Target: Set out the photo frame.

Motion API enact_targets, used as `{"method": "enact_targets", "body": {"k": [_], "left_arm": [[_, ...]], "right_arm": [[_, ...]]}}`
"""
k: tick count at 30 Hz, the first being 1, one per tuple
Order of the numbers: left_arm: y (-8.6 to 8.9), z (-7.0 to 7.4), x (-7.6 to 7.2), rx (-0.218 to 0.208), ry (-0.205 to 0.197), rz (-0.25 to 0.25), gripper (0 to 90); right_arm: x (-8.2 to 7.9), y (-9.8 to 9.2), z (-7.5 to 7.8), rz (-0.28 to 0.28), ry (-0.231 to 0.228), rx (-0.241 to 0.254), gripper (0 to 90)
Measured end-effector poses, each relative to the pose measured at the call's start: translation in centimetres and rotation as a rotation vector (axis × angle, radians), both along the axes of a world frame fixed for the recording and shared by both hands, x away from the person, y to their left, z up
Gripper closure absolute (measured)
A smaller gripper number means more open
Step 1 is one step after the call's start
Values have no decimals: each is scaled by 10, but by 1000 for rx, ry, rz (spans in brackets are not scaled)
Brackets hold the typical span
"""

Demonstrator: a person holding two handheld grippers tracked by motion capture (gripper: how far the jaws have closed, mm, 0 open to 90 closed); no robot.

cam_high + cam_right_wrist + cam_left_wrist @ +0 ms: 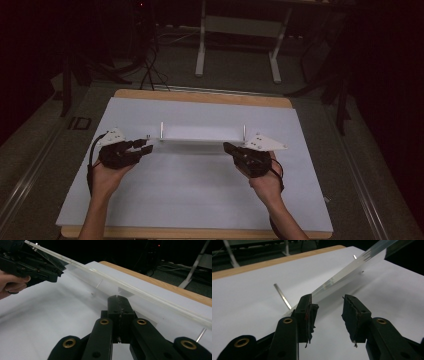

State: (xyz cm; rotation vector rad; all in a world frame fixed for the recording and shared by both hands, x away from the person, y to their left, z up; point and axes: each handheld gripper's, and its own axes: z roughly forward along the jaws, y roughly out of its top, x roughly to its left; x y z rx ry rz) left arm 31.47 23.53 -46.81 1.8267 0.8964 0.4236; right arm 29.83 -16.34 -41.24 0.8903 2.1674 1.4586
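Gaping left gripper jaws beside the clear acrylic shelf risk nudging it; right gripper jaws pressed together.

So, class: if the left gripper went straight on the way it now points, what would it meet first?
Probably the near end of the clear acrylic plate. The left gripper has open jaws aimed along it, one pad beside its edge, above the white table sheet. Depth is hard to judge; it could slide alongside.

The panel looks like clear, glossy plastic, standing on thin shiny metal pins. A matt white sheet covers the wooden table. The fingers are matt black plastic with rough, frayed pads.
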Motion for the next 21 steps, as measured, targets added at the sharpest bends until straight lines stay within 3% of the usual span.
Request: {"method": "enact_targets", "body": {"k": [8,12,16,21], "left_arm": [[-12,3,4,-9,-66,-12,460],[-20,6,9,17,-103,-18,366],[-25,7,16,-6,-127,-15,357],[-28,7,19,-31,-119,-16,418]], "right_arm": [[4,-2,-1,-10,7,1,900],[6,-2,-1,-8,8,-2,900],[7,-5,0,-15,9,-5,900],[10,-11,3,-37,5,1,900]]}}
